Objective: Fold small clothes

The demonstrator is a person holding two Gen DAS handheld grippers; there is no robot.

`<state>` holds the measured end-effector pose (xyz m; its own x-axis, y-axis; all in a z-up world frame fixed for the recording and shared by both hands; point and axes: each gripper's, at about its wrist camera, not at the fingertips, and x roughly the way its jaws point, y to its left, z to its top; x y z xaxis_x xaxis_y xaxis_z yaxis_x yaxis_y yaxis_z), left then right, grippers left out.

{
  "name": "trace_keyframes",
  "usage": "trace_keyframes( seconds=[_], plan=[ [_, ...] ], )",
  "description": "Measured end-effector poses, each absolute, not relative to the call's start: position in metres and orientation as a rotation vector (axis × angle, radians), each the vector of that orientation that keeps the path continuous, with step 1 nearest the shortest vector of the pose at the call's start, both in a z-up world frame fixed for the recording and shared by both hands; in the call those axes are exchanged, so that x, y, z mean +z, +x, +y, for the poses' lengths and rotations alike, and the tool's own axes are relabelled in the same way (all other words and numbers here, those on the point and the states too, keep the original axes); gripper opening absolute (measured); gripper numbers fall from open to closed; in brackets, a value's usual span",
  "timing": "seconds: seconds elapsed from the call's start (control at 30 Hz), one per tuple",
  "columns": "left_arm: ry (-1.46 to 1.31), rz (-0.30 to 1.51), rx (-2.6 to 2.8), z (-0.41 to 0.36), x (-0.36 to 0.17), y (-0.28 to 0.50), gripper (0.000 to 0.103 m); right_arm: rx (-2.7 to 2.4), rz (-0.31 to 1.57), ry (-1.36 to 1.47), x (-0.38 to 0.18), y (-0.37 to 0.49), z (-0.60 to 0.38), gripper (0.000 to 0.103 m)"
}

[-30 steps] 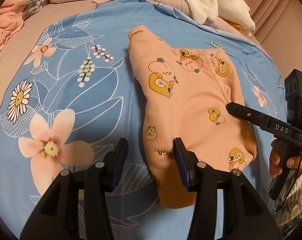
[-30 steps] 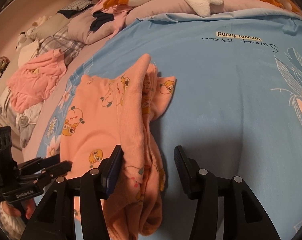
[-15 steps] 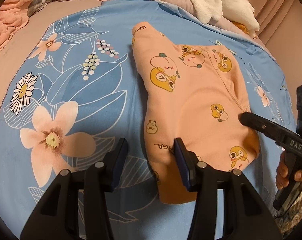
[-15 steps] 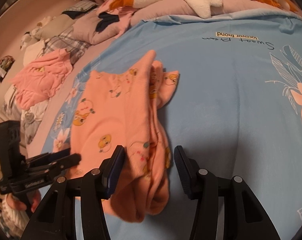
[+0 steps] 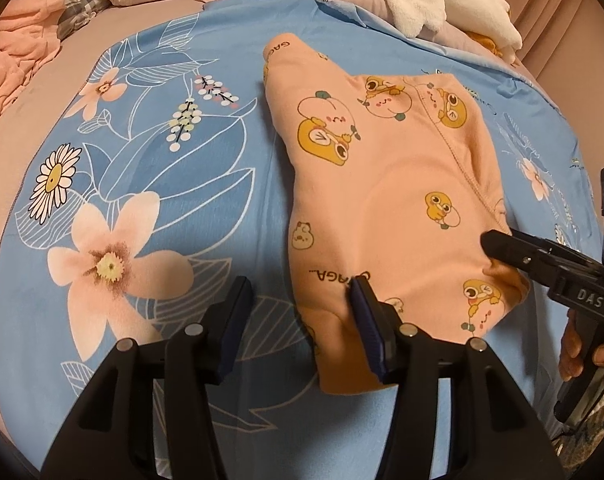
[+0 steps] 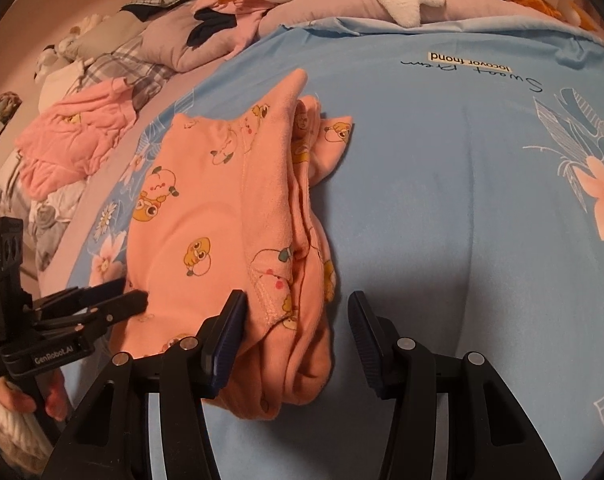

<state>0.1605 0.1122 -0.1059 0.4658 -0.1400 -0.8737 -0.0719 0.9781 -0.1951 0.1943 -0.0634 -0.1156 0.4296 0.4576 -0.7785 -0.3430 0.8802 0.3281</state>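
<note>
Left gripper spread wide, near edge of folded peach garment between fingers. Right gripper spread too, straddling garment's near corner on blue floral sheet.

The folded peach cotton garment with cartoon duck prints bears dark lettering "GAGA.." near its lower edge and "GAG" at its top corner. The right gripper's black body shows "DAS" in white. The left gripper's black body reads "GenRobot.AI". The light blue floral bedsheet carries, upside down beyond the garment, script resembling "Sweet Dream" and a black label, barely legible.
</note>
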Motion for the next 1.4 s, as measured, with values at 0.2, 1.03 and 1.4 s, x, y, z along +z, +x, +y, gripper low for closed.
trace_keyframes(
  seconds=[0.2, 1.03, 1.4],
  plan=[
    [-0.201, 1.091, -0.043, 0.111, -0.106, 0.162, 0.053, 0.508, 0.972, 0.133, -0.106, 0.190, -0.068, 0.051],
    [-0.181, 1.102, -0.044, 0.111, -0.107, 0.169, 0.053, 0.493, 0.975, 0.109, -0.114, 0.194, -0.057, 0.051],
    [-0.176, 1.102, -0.044, 0.112, -0.106, 0.167, 0.054, 0.493, 0.988, 0.088, -0.113, 0.195, -0.058, 0.051]
  ],
)
